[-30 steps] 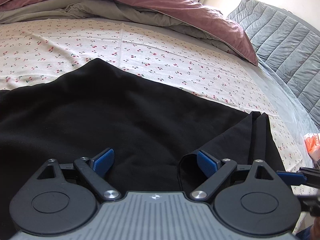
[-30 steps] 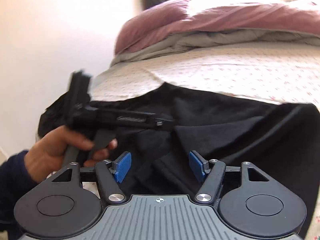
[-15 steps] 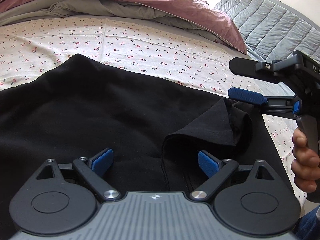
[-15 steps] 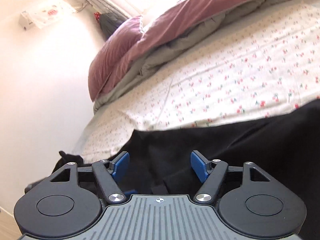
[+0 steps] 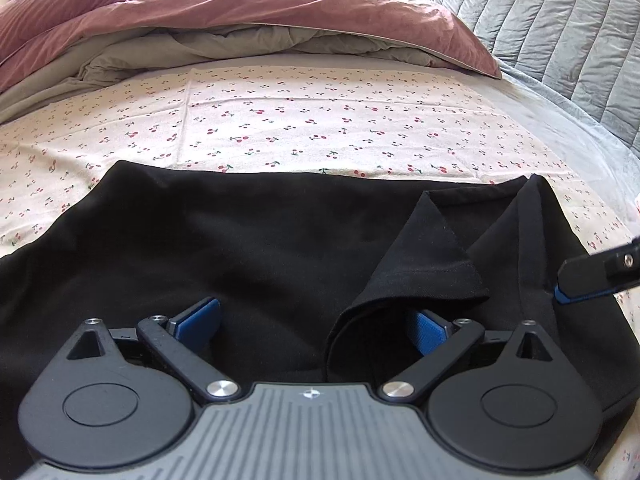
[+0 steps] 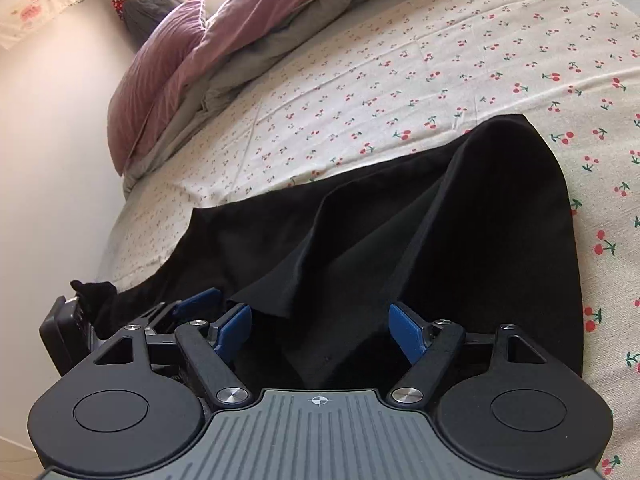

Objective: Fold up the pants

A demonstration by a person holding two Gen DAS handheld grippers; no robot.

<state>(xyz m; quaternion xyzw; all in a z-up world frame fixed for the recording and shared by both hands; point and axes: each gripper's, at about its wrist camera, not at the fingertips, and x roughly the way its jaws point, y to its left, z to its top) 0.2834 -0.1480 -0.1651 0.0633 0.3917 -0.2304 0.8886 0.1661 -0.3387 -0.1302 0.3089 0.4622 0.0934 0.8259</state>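
Black pants (image 5: pixel 260 240) lie spread across the cherry-print sheet (image 5: pixel 320 120). My left gripper (image 5: pixel 314 322) hovers low over their near edge with its jaws opening. Cloth lies beneath the gap, and a turned-over flap (image 5: pixel 432 264) hangs in front of the right pad (image 5: pixel 430 326), unpinched. At the right edge of the left wrist view is my right gripper (image 5: pixel 592 276). In its own view the right gripper (image 6: pixel 320 330) stands open over rumpled folds of the pants (image 6: pixel 360 240), gripping nothing. The left gripper (image 6: pixel 64 328) shows at lower left there.
A mauve and grey duvet (image 5: pixel 240 12) is bunched along the far side of the bed, with a mauve pillow (image 6: pixel 156 80) at its end. A grey quilted headboard (image 5: pixel 560 32) stands at the right. A pale wall (image 6: pixel 48 160) borders the bed's left edge.
The right gripper, raised by the pants' right end half a second ago, has sunk to the edge of the left view. The lifted cloth now lies as a flap. Both wrists rolled.
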